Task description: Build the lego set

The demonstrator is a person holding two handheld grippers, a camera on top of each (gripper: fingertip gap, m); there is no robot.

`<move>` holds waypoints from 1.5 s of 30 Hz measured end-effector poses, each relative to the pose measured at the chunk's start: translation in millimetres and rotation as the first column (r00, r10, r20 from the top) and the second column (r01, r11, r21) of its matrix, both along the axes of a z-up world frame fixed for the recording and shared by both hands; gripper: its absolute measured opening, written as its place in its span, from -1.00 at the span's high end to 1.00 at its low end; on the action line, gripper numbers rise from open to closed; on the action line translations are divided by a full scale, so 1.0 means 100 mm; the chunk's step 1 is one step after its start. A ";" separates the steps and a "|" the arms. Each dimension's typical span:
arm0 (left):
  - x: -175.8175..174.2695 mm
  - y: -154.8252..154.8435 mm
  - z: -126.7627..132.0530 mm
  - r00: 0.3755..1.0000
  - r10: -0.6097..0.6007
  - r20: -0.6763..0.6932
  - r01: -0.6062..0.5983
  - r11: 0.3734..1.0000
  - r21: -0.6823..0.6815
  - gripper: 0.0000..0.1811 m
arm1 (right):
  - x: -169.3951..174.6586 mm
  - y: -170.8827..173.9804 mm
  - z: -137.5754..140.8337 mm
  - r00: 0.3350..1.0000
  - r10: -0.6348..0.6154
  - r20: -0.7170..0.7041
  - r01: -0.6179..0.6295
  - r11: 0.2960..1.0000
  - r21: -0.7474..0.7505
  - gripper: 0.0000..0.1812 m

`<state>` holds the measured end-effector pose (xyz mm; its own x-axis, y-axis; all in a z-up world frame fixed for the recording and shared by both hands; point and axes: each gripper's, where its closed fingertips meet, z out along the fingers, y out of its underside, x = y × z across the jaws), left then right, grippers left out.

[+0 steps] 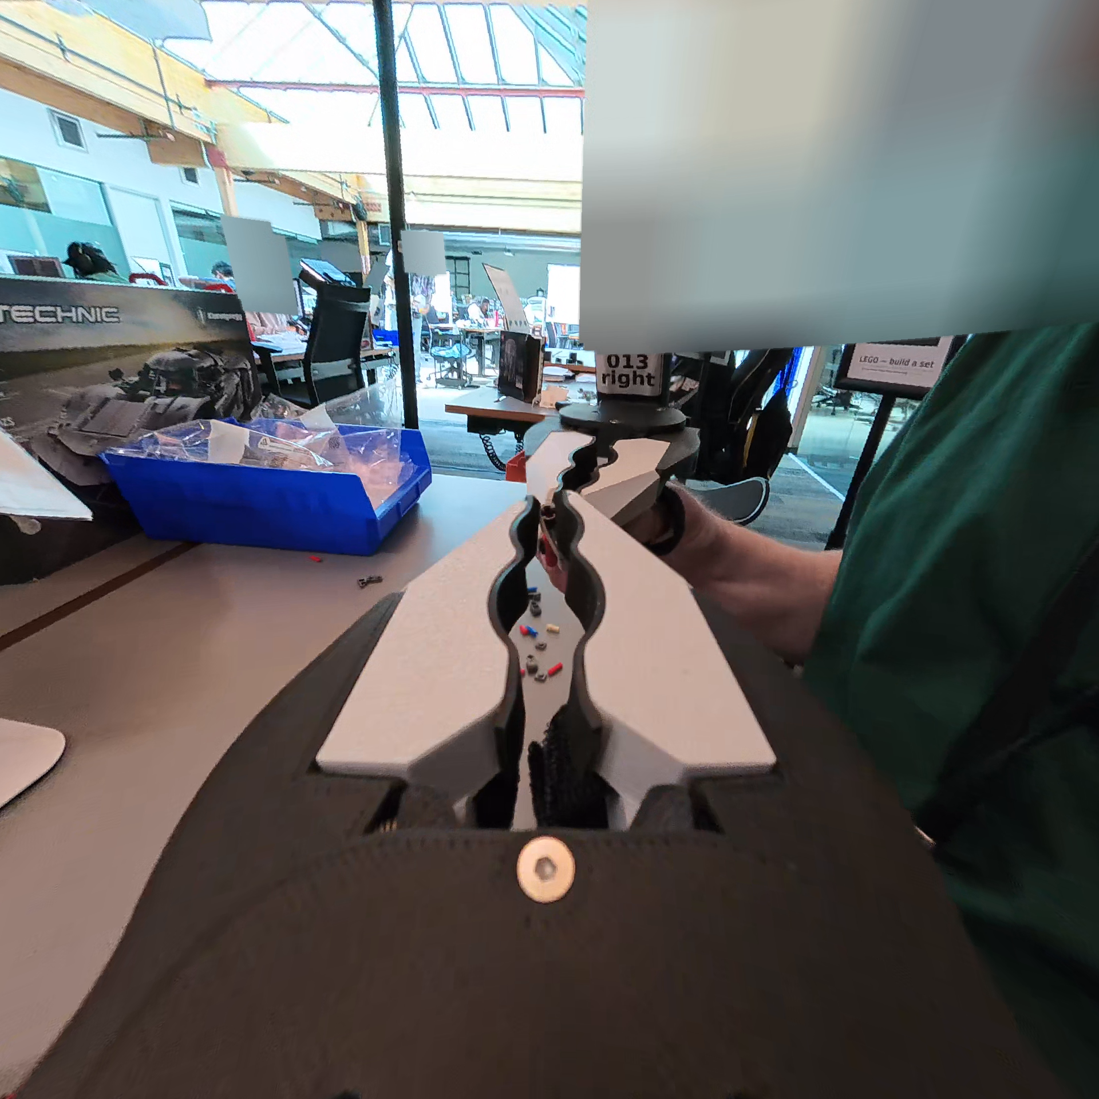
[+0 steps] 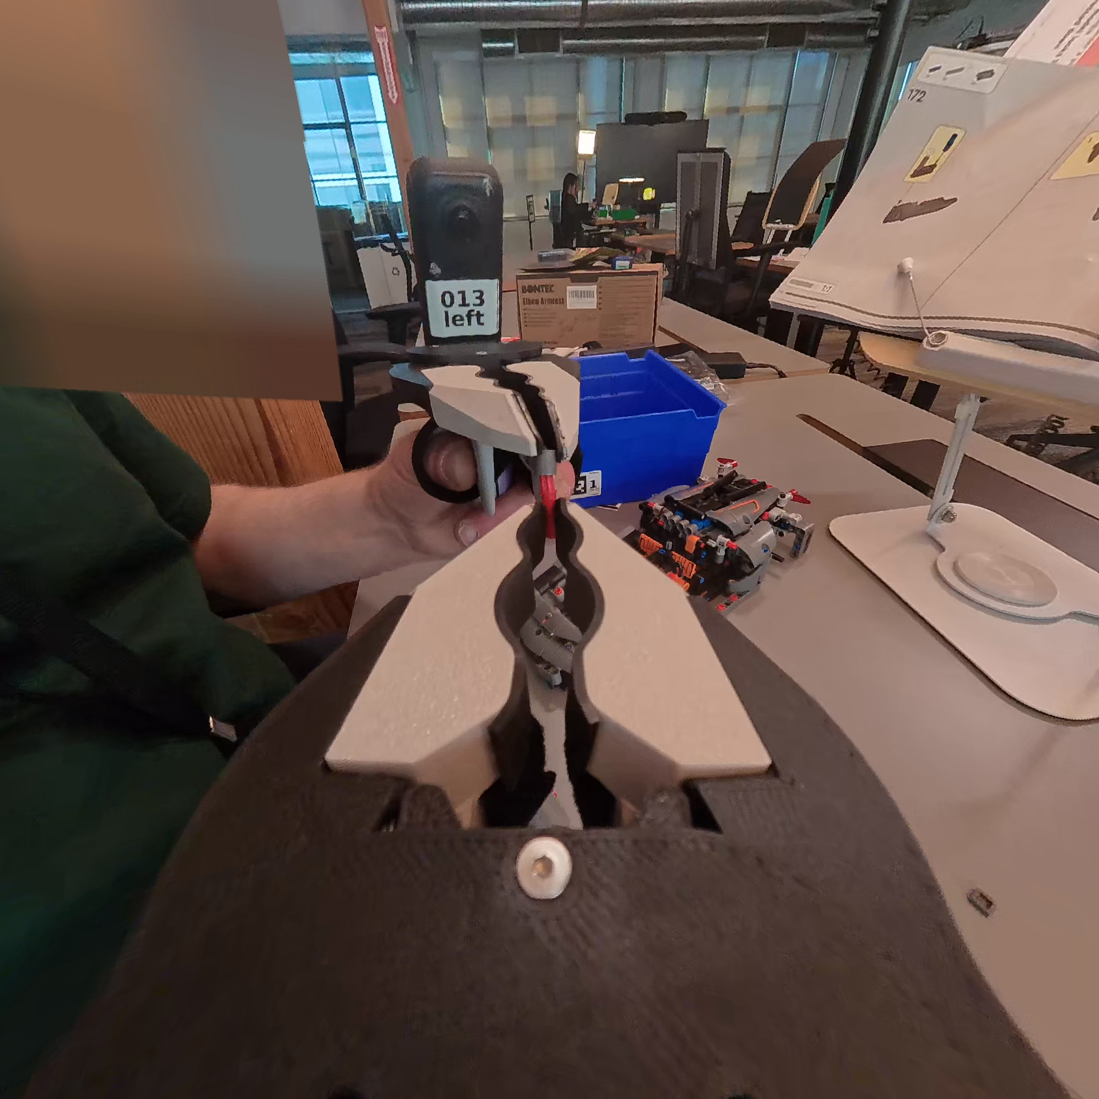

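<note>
1. Both grippers meet tip to tip above the table, at the centre of each view, each held in a bare hand of the person in the green shirt.
2. The left gripper (image 2: 550, 455), seen in the upper middle of the right wrist view, is clenched on a grey piece with a red axle (image 2: 548, 505) sticking down out of its tips.
3. The red axle's long axis runs roughly in line with the right gripper's fingers, pointing into the mouth of the right gripper (image 2: 550, 523).
4. The right gripper looks closed around a small grey sub-assembly (image 2: 550, 630) lodged in the wavy gap between its jaws, at mid-frame; how firmly it is gripped I cannot tell.
5. In the left wrist view the left gripper (image 1: 544, 517) has its tips nearly together on something small and red, with the right gripper (image 1: 559, 484) touching just above.
6. Judged from this, the step in hand is pushing the axle into the sub-assembly, so the move turns on keeping axle and hole coaxial; neither hand is nearer, they are already joined.
7. The partly built black, grey and orange model (image 2: 722, 529) sits on the table at right of centre, well apart from the grippers.
8. Loose pins (image 1: 538, 645) lie on the table, seen between the left gripper's jaws.
9. A blue bin (image 1: 267, 487) holding clear bags sits at mid-left.
</note>
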<state>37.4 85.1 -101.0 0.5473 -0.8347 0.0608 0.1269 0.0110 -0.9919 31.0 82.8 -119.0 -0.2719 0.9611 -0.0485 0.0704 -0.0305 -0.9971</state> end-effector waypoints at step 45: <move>0.12 -0.08 -0.03 0.864 0.317 -0.390 -0.211 0.933 0.291 0.95 | 0.09 -0.07 -0.01 0.991 0.075 -0.110 -0.121 0.850 -0.513 0.51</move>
<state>49.0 76.6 -104.3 0.6767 -0.6161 -0.4032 -0.3454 0.2180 -0.9128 40.3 76.0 -120.4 -0.3884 0.7709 -0.5048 0.0183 -0.5413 -0.8406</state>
